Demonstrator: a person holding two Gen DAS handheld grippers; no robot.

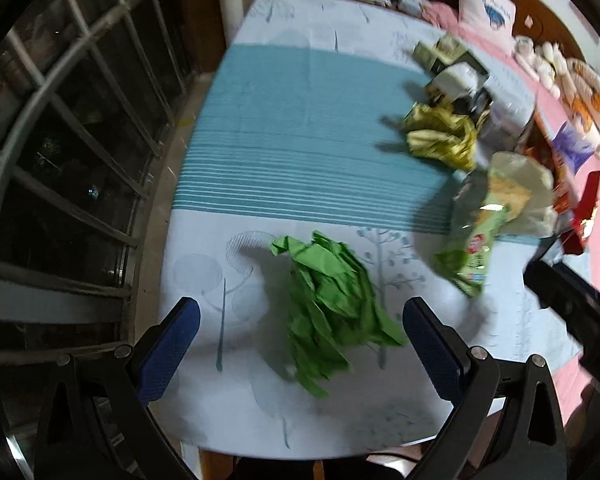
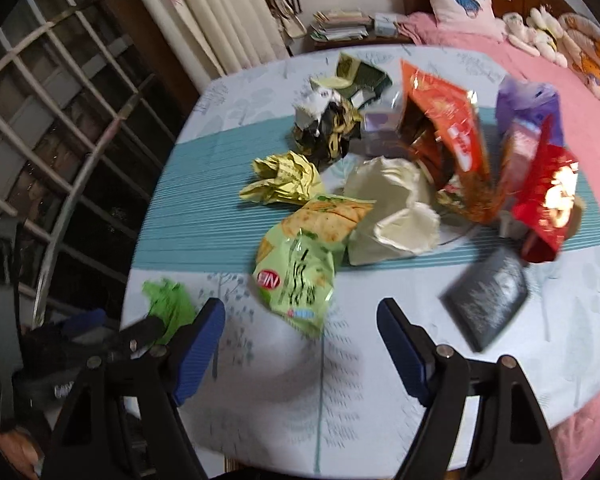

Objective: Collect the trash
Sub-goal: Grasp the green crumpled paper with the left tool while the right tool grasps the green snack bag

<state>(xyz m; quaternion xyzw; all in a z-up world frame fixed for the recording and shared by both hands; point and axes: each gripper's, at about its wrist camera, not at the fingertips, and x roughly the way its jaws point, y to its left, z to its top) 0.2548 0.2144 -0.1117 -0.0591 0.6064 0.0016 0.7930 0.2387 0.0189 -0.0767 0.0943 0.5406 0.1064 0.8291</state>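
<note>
A crumpled bright green bag (image 1: 332, 312) lies on the blue-and-white table cloth (image 1: 300, 128). My left gripper (image 1: 300, 320) hangs above it, open, blue pads either side and apart from it. In the right wrist view a light green chip bag (image 2: 300, 264) lies just beyond my right gripper (image 2: 300, 320), which is open with nothing between its pads. Behind it are a yellow crumpled wrapper (image 2: 284, 180), a white paper bag (image 2: 396, 212), orange (image 2: 448, 132) and red (image 2: 548, 204) snack bags and a dark grey pouch (image 2: 488, 296). The green bag (image 2: 168, 304) and the left gripper (image 2: 100, 340) show at the left.
A barred window (image 1: 68, 152) runs along the table's left side, with curtains (image 2: 220, 12) at the far corner. A pink bed (image 2: 540, 64) with a pillow and soft toys lies to the right. Books (image 2: 340, 24) are stacked behind the table.
</note>
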